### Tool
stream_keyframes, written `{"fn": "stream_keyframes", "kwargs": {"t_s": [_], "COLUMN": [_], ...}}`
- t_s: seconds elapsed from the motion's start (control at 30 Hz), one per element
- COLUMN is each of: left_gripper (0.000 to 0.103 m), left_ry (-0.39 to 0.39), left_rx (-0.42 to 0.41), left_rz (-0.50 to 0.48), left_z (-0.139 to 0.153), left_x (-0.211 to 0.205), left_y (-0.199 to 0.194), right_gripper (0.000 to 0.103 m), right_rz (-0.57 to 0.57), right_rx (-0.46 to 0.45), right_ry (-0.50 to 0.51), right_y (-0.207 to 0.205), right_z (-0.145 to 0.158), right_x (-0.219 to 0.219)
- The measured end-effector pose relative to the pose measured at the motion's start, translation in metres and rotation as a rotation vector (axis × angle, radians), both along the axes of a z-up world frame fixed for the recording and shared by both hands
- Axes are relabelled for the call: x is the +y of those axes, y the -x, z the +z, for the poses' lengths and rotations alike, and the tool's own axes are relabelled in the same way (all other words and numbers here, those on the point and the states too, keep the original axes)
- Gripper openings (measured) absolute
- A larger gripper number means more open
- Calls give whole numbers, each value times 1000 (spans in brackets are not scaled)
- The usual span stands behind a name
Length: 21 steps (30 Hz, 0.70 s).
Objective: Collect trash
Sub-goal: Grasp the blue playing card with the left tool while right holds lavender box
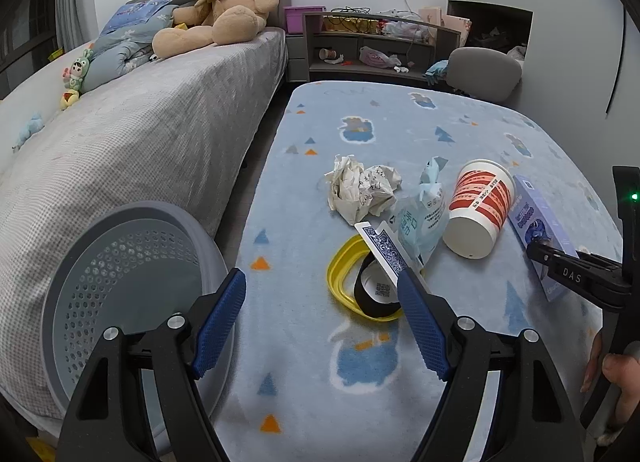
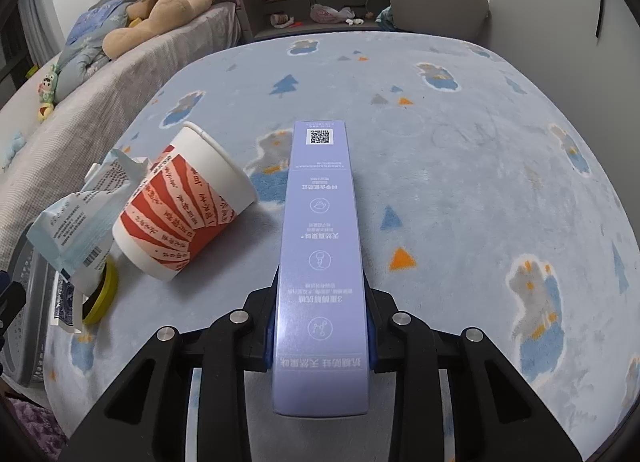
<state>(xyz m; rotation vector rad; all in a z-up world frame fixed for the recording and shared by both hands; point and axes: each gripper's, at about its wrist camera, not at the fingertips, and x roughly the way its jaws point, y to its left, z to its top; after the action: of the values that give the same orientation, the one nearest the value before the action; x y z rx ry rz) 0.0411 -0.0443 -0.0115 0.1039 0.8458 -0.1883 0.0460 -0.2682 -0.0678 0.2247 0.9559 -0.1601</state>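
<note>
Left wrist view
Left fingers (image 1: 322, 310): spread wide, holding nothing, poised above the blue patterned blanket (image 1: 400, 121) covering the worktop.
Trash below: a yellow ring (image 1: 338, 282) with a black band (image 1: 378, 294) inside it and a playing card (image 1: 384, 250) leaning over both lie just ahead of the fingertips.
Trash beyond: crumpled paper (image 1: 360, 189), a light-blue wrapper (image 1: 426, 217) and a red-and-white paper cup (image 1: 480, 209) on its side, close together.
Bin: grey perforated basket (image 1: 132, 274) sits at the left, between the bed (image 1: 140, 133) and the worktop edge.
Right fingers (image 1: 538, 256): seen at the right edge, clamped on the purple box (image 1: 536, 213).

Right wrist view
Right fingers (image 2: 322, 336): drawn in narrow, blue pads pressed on both long sides of the purple box near its near end.
Box position: lying lengthwise on the blanket, pointing away, just beside the cup; whether it has left the surface cannot be told.
Step in hand (judgement): securing the box for carrying to the basket.
Advice: lift straight up before swinging left, as the far end overhangs well past the grip and could sweep the cup; keep the box level, since thin card may slip or crush.
</note>
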Motion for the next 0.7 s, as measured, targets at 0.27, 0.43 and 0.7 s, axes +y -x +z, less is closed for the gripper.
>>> {"fn": "stream_keyframes", "kwargs": {"t_s": [0.27, 0.43, 0.7], "left_gripper": [75, 75, 75], "left_ry": [14, 31, 32], "left_rx": [5, 28, 48], "left_rz": [-15, -42, -82], "left_z": [2, -2, -10], "left_x": [-2, -8, -24], "left_y": [3, 5, 6], "right_gripper": [31, 31, 31], "right_rz": [34, 45, 44], "right_rx": [-35, -42, -44], "right_ry": [-27, -42, -60], "right_y": [16, 21, 23], "right_z": [14, 16, 17], "right_x": [8, 10, 8]}}
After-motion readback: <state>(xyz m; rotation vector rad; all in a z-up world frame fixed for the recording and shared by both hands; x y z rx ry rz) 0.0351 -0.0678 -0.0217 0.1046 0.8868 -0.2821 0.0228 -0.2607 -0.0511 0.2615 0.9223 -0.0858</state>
